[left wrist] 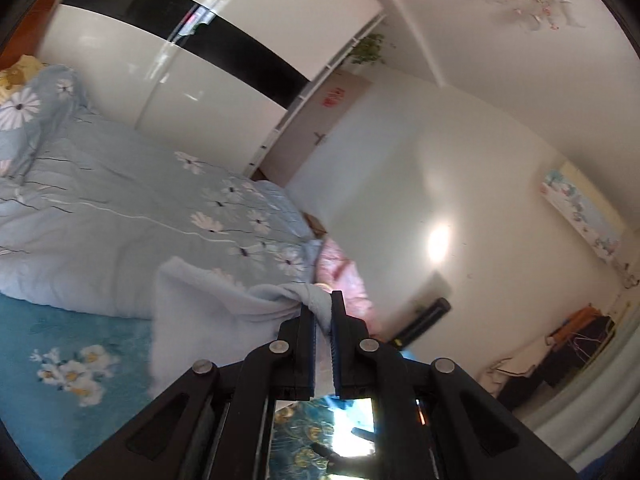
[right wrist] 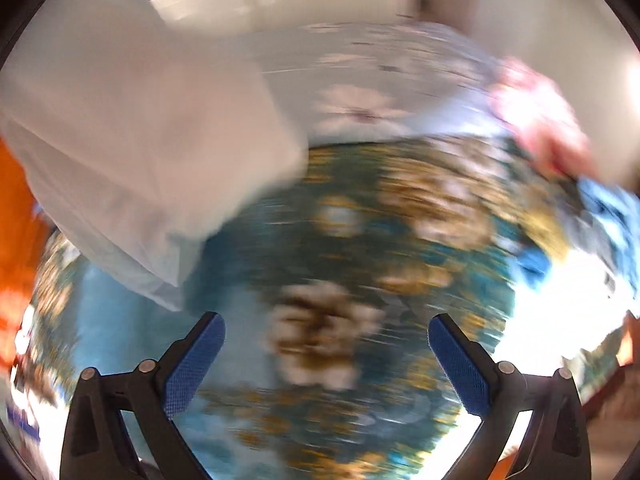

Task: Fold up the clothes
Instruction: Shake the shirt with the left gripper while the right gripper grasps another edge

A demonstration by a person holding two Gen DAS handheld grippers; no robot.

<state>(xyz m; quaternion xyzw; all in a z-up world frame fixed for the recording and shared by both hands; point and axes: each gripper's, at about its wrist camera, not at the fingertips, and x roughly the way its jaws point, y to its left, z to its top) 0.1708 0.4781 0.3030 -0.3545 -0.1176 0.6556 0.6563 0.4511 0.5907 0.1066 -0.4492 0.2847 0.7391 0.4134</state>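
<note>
My left gripper is shut on a bunched edge of a pale blue garment and holds it lifted above the bed; the cloth hangs down to the left of the fingers. In the right wrist view, which is blurred by motion, the same pale garment hangs at the upper left. My right gripper is open and empty, its blue pads wide apart above the teal floral bedsheet, just below the garment's lower edge.
A light blue floral duvet lies bunched on the bed behind the garment. A pink cloth sits at the bed's far edge. A white wardrobe and a white wall stand beyond. More clothes lie at the right.
</note>
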